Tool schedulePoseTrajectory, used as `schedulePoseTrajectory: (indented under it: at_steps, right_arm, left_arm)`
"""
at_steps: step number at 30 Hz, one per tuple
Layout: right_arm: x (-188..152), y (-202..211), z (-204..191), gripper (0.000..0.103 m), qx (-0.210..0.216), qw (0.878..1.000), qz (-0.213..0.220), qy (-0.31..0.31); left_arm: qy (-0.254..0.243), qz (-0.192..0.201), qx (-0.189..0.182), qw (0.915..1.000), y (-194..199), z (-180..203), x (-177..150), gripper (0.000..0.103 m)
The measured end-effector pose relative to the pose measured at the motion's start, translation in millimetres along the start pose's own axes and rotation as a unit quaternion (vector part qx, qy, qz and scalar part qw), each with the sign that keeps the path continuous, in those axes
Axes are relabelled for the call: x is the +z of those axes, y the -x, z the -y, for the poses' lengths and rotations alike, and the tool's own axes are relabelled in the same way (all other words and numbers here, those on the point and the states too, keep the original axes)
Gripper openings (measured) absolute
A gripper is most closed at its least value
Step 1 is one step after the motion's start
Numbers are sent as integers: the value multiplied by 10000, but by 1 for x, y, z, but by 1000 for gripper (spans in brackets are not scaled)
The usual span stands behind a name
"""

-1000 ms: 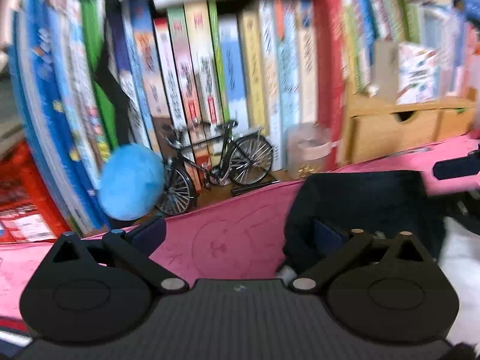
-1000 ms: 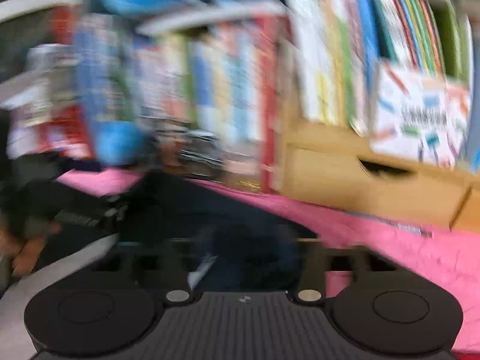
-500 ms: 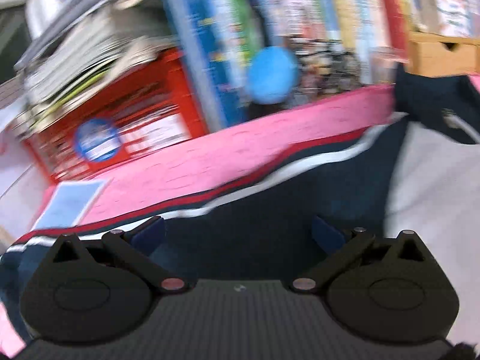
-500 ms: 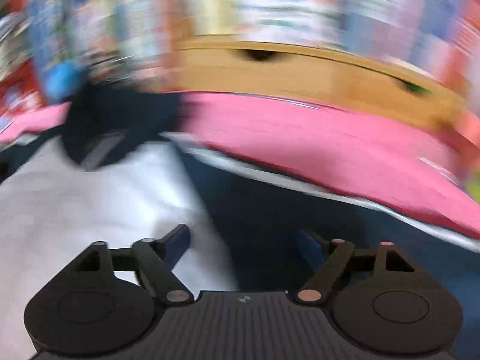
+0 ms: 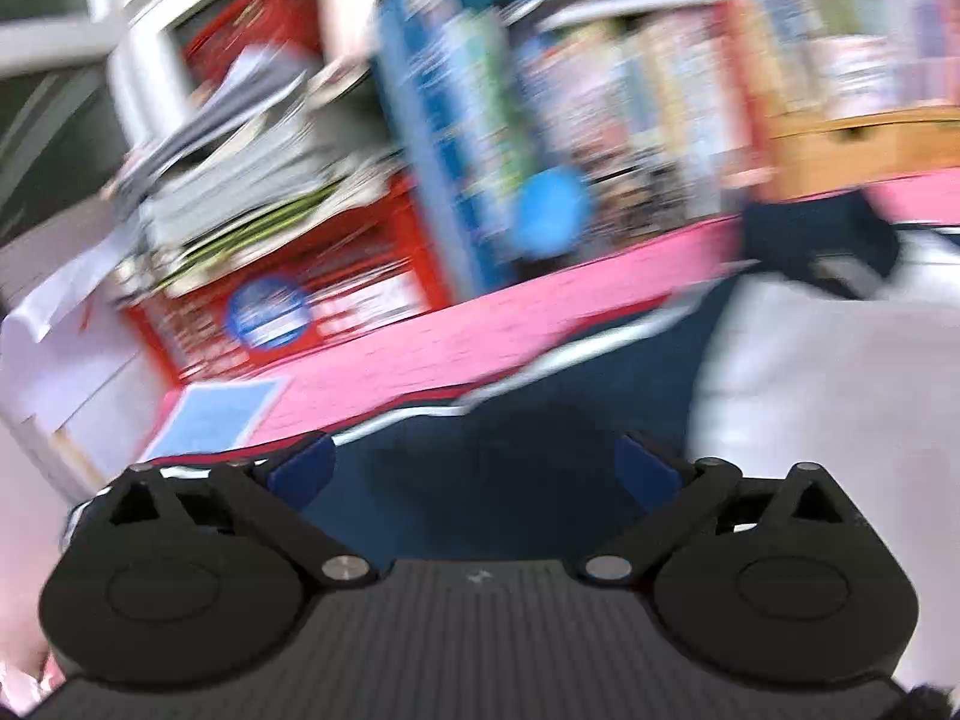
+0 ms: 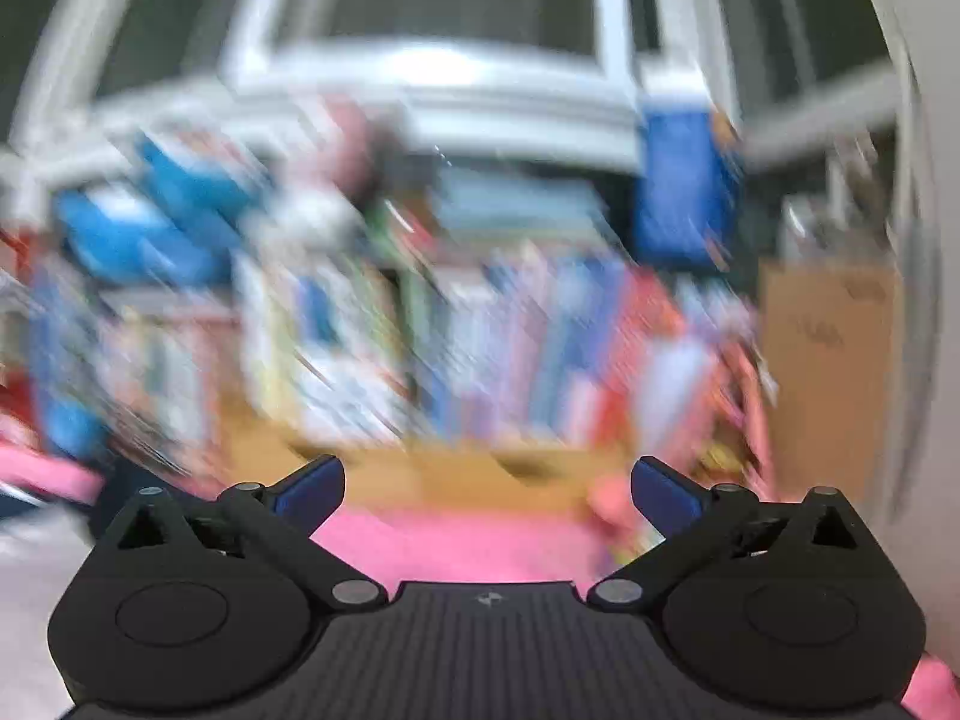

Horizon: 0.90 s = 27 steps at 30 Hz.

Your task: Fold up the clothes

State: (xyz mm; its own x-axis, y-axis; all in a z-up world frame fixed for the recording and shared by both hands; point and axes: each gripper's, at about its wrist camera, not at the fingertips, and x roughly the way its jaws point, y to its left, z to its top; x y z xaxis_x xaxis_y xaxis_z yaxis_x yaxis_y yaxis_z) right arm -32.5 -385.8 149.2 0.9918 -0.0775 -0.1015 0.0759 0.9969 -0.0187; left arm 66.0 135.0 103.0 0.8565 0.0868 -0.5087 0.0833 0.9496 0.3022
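Left wrist view is showing the left claw (image 5: 474, 468) standing wide, its blue pads (image 5: 300, 471) spread apart with nothing pinched between them, hanging just above the garment (image 5: 780, 384). That garment, navy with a pale grey body and a white and red stripe along its edge, is lying spread on the pink desk (image 5: 480, 330); its long axis is running from the lower left of this view up toward the upper right, where a dark navy part is lying nearest the wooden drawer unit (image 5: 864, 144). The stripe is following the same slant, parallel to the far edge of the desk. Beyond the garment, a red crate (image 5: 288, 300) stuffed with papers is sitting to its left, and a blue ball (image 5: 549, 219) is resting between the crate and the drawer unit, in front of a blurred row of books (image 5: 600, 96). Right wrist view is strongly blurred: the right claw (image 6: 487, 489) is gaping wide and empty, its jaws having just been opening, and it is pointing nearly level at the books over bare pink desk, with only a pale corner of the garment showing at the lower left.
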Motion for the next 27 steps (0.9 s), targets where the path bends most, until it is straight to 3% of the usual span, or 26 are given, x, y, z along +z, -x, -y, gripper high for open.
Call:
schedulePoseTrajectory:
  at_steps: [3,6,9,11,16,19,22,25,27]
  right_arm:
    - [13,40,-13,103,595,9980,147,-167]
    - [5,83,-35,103,1519,9880,-141,-242]
    - [-21,124,-74,103,2299,9720,-410,256]
    - [-46,149,-105,103,2601,9620,-557,615]
    - [-106,173,-182,98,3137,9325,-965,1510]
    - [-133,171,-215,91,3372,9086,-1185,2161]
    - [-149,158,-213,91,3556,8940,-1592,2214]
    - [-158,162,-184,92,3410,8945,-1672,2357]
    - [-161,167,-166,94,3181,8964,-1768,2531]
  left_arm:
    - [-33,98,-593,9982,43,28,-15,103]
    - [-124,247,-1137,9931,86,56,-39,103]
    - [-572,456,-1371,9879,126,85,-68,103]
    - [-887,542,-1443,9841,142,99,-85,103]
    - [-1363,439,-1323,9808,152,122,-114,103]
    - [-1060,349,-1450,9831,146,113,-119,103]
    - [-488,59,-1746,9834,137,94,-121,103]
    - [41,-191,-2035,9789,130,74,-129,103]
    - [177,-256,-2024,9788,131,64,-133,103]
